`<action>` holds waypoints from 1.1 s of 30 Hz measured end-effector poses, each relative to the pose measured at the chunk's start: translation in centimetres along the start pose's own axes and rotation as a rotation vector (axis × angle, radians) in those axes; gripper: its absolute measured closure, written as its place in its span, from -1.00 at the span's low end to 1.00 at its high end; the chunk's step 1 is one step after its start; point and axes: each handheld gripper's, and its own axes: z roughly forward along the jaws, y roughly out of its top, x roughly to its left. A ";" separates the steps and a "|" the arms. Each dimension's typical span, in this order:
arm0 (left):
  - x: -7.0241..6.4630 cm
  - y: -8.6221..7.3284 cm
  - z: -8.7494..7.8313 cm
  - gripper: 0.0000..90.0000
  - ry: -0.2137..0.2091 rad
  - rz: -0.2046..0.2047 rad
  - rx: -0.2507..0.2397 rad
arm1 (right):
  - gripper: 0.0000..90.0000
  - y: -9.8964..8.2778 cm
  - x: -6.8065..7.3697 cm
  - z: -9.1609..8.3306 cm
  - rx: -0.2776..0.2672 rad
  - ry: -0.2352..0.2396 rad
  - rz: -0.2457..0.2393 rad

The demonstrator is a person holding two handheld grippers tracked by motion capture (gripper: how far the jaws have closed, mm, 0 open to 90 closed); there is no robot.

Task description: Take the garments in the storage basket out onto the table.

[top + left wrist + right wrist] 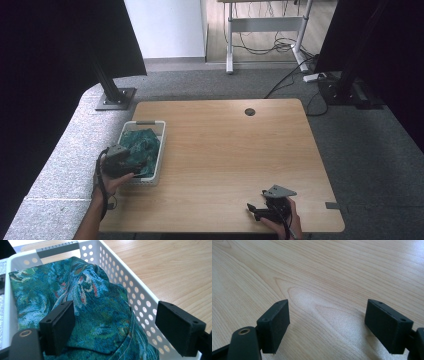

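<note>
Your left gripper [115,330] hangs over the near end of the white perforated plastic basket [140,300], jaws spread wide and gripping nothing; the crumpled teal-green patterned cloth [82,297] lies heaped in the basket beneath and between them, the left pad appearing to rest against a fold, the right pad out over the basket's wall. In the high view that basket [159,150] sits at about nine o'clock on the light wooden table [230,150], with the cloth [142,142] inside it and your left gripper [131,167] at its near edge. Your right gripper [327,327] waits, jaws equally wide and empty, just above bare wood at about five o'clock [260,209]. If you mean to lift the cloth, bring the right pad inside the wall first, then sink both pads around the highest ridge of fabric before closing, so you catch a thick fold rather than one thin layer. Draw straight up, lest the basket come along.
</note>
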 end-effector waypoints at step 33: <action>1.5 -0.6 2.5 -0.65 0.075 -0.074 0.094 | -0.56 0.0 -0.1 0.0 -0.003 0.005 0.006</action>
